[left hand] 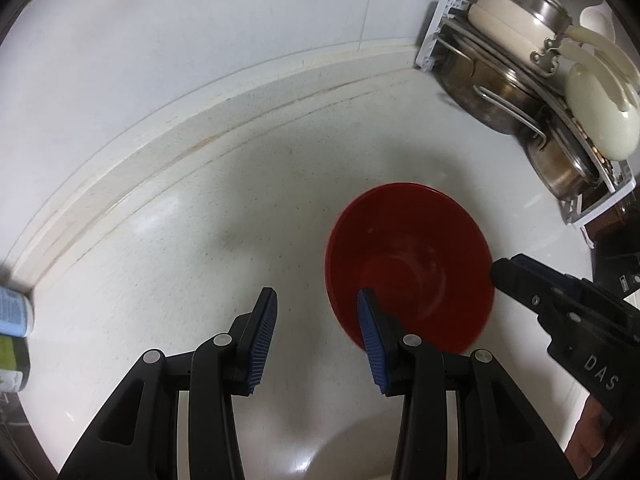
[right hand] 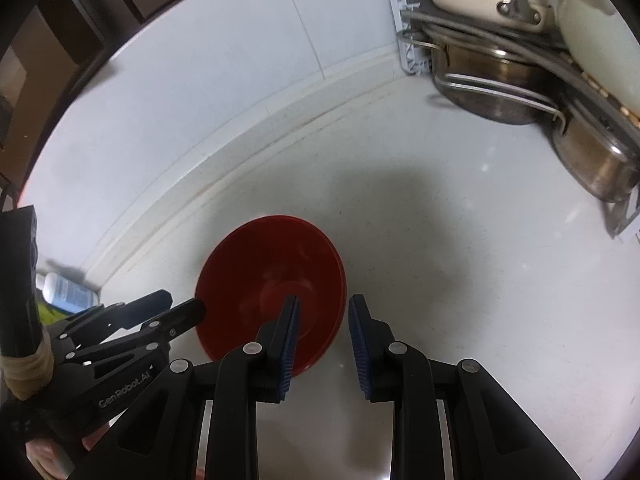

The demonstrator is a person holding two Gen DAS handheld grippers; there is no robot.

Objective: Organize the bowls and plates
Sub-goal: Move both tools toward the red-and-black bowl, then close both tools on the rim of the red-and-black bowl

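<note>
I see the red bowl (left hand: 410, 268) on the white worktop (left hand: 200, 240), near the dish rack (left hand: 584, 208). My left gripper (left hand: 316, 336) and right gripper (right hand: 324, 336) flank it, both spread open, empty.

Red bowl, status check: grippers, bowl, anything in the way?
Left gripper open, empty, at the near rim. Right gripper open, empty. Red bowl upright on the counter. Pot rack far right, clear.

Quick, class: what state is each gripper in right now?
Left gripper: open, holding nothing, one finger over the red bowl.
Right gripper: open, holding nothing, straddling the bowl's rim.
</note>
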